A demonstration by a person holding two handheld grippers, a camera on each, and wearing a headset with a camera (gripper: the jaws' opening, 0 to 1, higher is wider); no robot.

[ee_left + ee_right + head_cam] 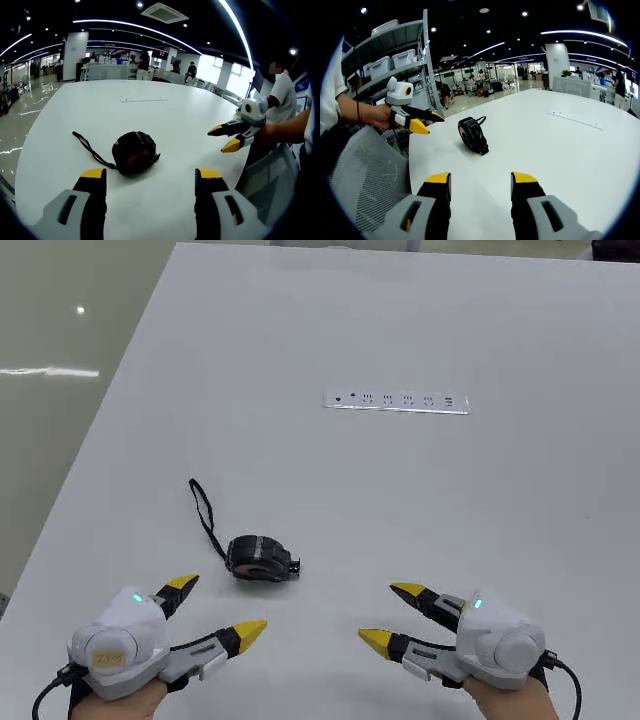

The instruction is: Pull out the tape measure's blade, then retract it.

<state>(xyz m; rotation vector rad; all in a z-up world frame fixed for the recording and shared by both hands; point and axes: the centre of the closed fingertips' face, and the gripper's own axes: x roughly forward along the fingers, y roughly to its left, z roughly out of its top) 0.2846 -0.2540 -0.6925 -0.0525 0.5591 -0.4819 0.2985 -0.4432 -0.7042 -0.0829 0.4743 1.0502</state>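
Left gripper (220, 605) and right gripper (388, 614) are held low over the table (420, 500), jaws parted and empty. Between them, nearer the left, the tape measure (260, 558) rests with blade retracted, hook end apparently presented rightward for pulling.

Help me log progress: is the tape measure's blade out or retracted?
Retracted: no blade extends from the tape measure, only its strap.

**Three vantage points, one table**

Head view: high, angled forward and down over the white table (420, 500). Left gripper view: low, near the surface, close to the tape measure (134, 151). Right gripper view: low, farther off. All share tape measure and power strip (396, 402).
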